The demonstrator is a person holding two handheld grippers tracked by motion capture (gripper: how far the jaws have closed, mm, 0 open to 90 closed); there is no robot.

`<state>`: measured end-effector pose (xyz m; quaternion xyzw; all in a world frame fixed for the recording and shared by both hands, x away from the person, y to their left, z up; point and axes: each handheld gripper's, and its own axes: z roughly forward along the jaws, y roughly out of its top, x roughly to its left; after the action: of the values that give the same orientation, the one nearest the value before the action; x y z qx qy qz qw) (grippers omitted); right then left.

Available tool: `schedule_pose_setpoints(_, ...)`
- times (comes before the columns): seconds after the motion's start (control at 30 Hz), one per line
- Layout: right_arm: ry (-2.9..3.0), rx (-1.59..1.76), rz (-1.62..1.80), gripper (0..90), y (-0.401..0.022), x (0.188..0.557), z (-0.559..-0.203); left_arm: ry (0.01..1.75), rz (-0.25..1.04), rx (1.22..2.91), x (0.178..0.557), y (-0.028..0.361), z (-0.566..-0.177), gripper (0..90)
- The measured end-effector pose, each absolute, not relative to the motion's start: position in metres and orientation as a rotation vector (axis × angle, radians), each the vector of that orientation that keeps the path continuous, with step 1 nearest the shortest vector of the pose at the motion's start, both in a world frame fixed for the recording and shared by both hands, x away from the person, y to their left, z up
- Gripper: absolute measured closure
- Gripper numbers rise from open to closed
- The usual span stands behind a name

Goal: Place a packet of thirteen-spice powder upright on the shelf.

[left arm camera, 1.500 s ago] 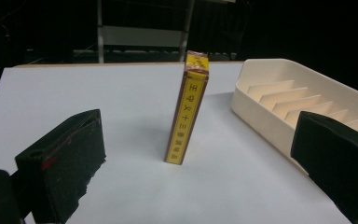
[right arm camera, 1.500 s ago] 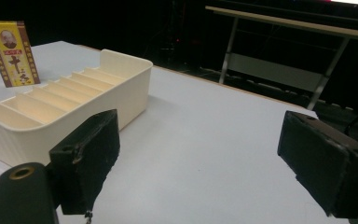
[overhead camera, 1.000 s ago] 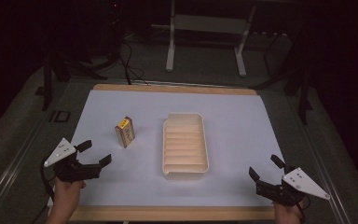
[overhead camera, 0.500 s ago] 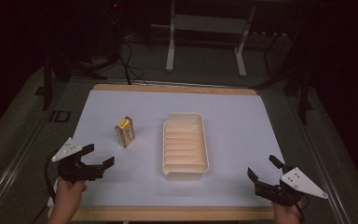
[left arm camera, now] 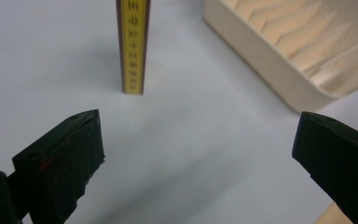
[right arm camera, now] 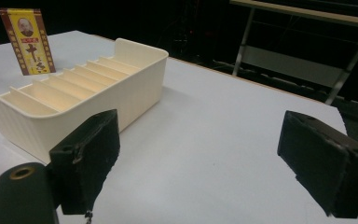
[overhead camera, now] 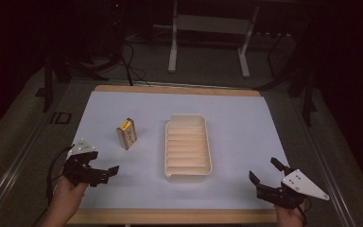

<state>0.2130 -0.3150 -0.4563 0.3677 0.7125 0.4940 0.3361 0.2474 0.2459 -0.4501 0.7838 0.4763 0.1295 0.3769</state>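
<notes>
1. Jaws wide apart, our left gripper [overhead camera: 105,172] pointed at the upright yellow packet [overhead camera: 126,134], which stood left of the cream tray [overhead camera: 187,175].
2. We judged a clumsy nudge could topple it.
3. Our right gripper [overhead camera: 265,172] hung spread near the table's [overhead camera: 246,118] corner.

**Both grippers low and wide apart, jaws spread**

The left gripper [overhead camera: 105,171] sits at the near left, held in the person's left hand [overhead camera: 68,196] — jaws wide apart, holding nothing. The right gripper [overhead camera: 266,171] hangs at the near right, jaws equally spread — grey plate on top.
</notes>
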Motion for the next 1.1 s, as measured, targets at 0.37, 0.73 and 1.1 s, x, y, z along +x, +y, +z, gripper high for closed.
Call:
schedule_pose_setpoints(0.37,1.872,0.959,1.288,12.9,-0.314,0.213,-0.457,1.33,0.131,2.156,0.26,0.244,-0.443,2.1)
schedule_pose_setpoints(0.73,1.885,0.954,1.279,12.9,-0.313,0.214,-0.458,1.427,0.016,2.256,0.273,0.241,-0.446,1.1)
schedule_pose_setpoints(1.1,1.906,0.943,1.249,12.9,-0.31,0.215,-0.459,1.447,-0.056,2.479,0.286,0.229,-0.446,1.1)
